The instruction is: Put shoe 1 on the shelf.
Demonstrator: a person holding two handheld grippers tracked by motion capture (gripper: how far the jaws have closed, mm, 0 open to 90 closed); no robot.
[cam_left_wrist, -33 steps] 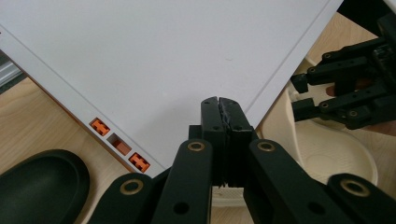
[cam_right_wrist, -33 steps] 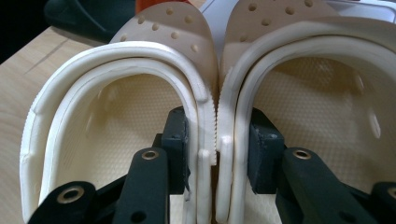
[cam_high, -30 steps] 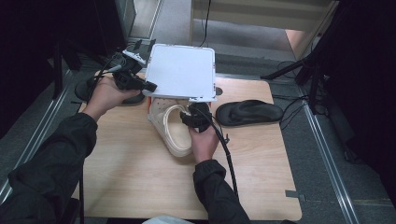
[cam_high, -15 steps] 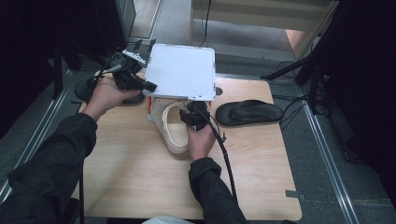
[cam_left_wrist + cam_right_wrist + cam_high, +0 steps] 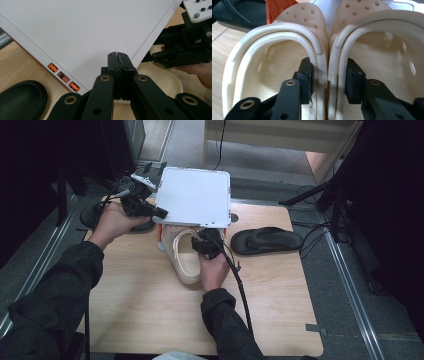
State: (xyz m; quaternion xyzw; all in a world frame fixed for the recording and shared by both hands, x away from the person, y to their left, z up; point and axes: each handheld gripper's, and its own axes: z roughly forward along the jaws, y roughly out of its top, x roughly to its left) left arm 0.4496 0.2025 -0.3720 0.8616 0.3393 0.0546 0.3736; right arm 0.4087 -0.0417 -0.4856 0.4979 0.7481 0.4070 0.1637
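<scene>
Jaws straddle the cream clogs (image 5: 322, 50) beneath the white lid (image 5: 194, 196), black sandal (image 5: 267, 240) nearby.

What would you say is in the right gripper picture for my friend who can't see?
Two cream clogs sit side by side, and the right gripper has one black jaw inside each, around their touching inner walls. An orange box and a black sandal lie behind.

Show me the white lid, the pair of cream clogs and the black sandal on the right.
white lid (image 5: 194, 196): high view, middle of its flat top.
cream clogs (image 5: 275, 56): right gripper view, inner floor of the left-hand clog.
black sandal (image 5: 267, 240): high view, middle of its footbed.
</scene>
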